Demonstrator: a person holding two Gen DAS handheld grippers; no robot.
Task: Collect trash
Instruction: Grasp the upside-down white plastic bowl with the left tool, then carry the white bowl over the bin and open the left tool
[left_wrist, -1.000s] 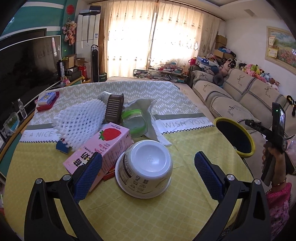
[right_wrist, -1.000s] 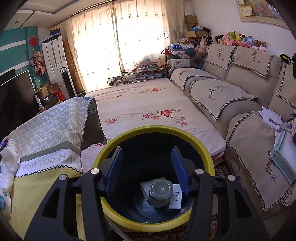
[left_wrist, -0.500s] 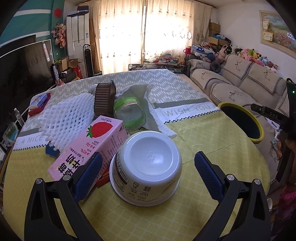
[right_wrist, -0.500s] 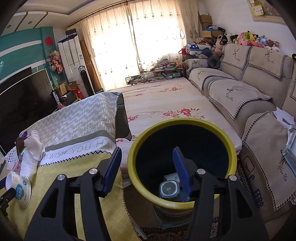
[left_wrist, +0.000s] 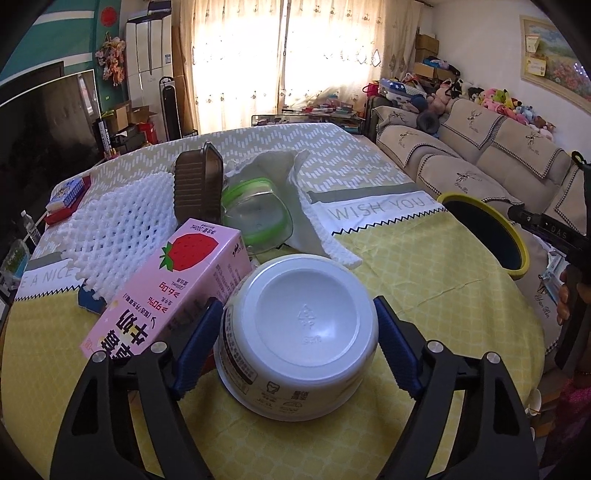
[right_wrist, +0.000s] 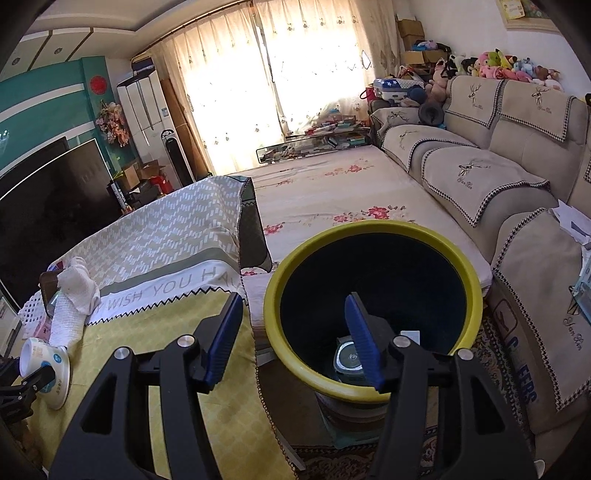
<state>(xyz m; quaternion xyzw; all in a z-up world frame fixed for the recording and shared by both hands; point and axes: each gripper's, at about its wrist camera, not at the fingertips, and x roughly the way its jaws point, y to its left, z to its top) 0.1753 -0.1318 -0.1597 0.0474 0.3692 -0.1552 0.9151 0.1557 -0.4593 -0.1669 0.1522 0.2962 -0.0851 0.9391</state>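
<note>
An upside-down white paper bowl (left_wrist: 301, 334) sits on the yellow tablecloth (left_wrist: 436, 295). My left gripper (left_wrist: 295, 345) straddles it, blue pads touching or nearly touching its sides. A pink strawberry milk carton (left_wrist: 170, 284), white foam net (left_wrist: 122, 225), brown tray (left_wrist: 199, 184) and green-rimmed container (left_wrist: 258, 218) lie behind it. The yellow-rimmed trash bin (right_wrist: 373, 306) stands off the table's right edge, with a jar (right_wrist: 349, 356) inside. My right gripper (right_wrist: 293, 339) is open and empty above the bin's near rim. The bowl also shows in the right wrist view (right_wrist: 44, 363).
A beige sofa (right_wrist: 517, 192) runs along the right. A floral-covered low surface (right_wrist: 332, 199) lies behind the bin. A TV (left_wrist: 40, 140) stands at the left. A red-and-blue box (left_wrist: 66, 195) lies at the table's far left.
My left gripper has moved forward and narrowed around the white bowl. My right gripper has drawn back and leftward from over the bin, still open.
</note>
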